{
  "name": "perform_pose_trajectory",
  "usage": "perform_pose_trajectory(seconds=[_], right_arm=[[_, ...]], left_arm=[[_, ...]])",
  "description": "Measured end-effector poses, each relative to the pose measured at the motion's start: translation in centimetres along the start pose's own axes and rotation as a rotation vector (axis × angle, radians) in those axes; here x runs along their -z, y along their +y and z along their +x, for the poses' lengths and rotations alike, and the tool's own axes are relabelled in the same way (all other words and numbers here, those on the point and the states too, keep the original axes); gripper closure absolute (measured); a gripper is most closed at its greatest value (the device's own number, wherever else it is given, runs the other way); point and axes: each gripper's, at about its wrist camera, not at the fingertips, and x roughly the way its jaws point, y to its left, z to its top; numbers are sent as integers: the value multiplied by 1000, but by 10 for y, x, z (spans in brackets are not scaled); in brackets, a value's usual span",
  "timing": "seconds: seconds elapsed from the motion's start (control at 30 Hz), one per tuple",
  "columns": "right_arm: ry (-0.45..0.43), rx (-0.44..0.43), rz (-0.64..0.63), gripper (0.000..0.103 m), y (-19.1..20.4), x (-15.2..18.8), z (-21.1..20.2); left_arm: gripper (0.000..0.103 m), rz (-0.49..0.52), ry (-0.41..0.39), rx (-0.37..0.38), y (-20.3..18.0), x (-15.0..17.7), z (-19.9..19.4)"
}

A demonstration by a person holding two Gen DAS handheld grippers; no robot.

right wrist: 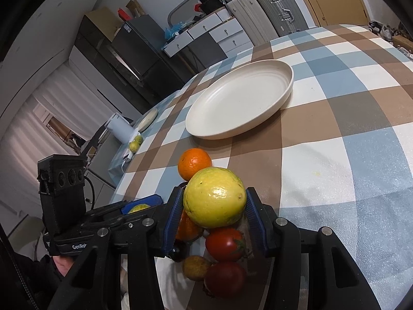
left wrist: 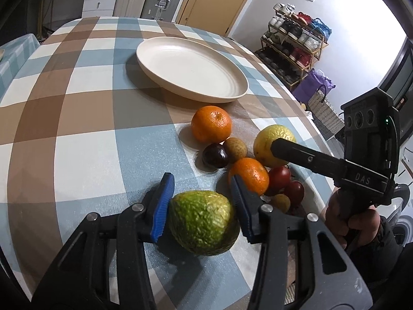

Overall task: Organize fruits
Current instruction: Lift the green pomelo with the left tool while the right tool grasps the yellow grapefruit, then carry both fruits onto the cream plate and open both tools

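Note:
My left gripper [left wrist: 202, 188] is shut on a bumpy green fruit [left wrist: 204, 222] that rests on the checked tablecloth near the front edge, a blue pad against each side. My right gripper [right wrist: 214, 193] is shut on a yellow citrus fruit [right wrist: 215, 197], held just above the fruit pile. In that pile lie two mandarins [left wrist: 211, 124] [left wrist: 251, 175], a dark plum [left wrist: 215, 155], a small brown fruit [left wrist: 235, 149] and red tomatoes [right wrist: 224, 244]. The cream plate [left wrist: 191, 69] stands behind the pile with nothing in it.
The table's right edge runs close beside the pile. Past it stand a shoe rack [left wrist: 296, 38] and a purple bag [left wrist: 313, 87]. A hand [left wrist: 361, 222] holds the right gripper's handle. A side table on the left bears a white jug [right wrist: 121, 129] and a small plate.

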Motion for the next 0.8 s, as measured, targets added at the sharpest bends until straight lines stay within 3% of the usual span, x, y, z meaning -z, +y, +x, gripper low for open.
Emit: perform_pose_trajectory(seconds=[0.5, 0.8], right_arm=[[-8, 4, -13, 54, 0, -4, -2], [-33, -11, -52, 54, 7, -23, -12]], left_arm=[[61, 15, -15, 11, -2, -6, -7], [61, 27, -72, 0, 0, -44, -26]])
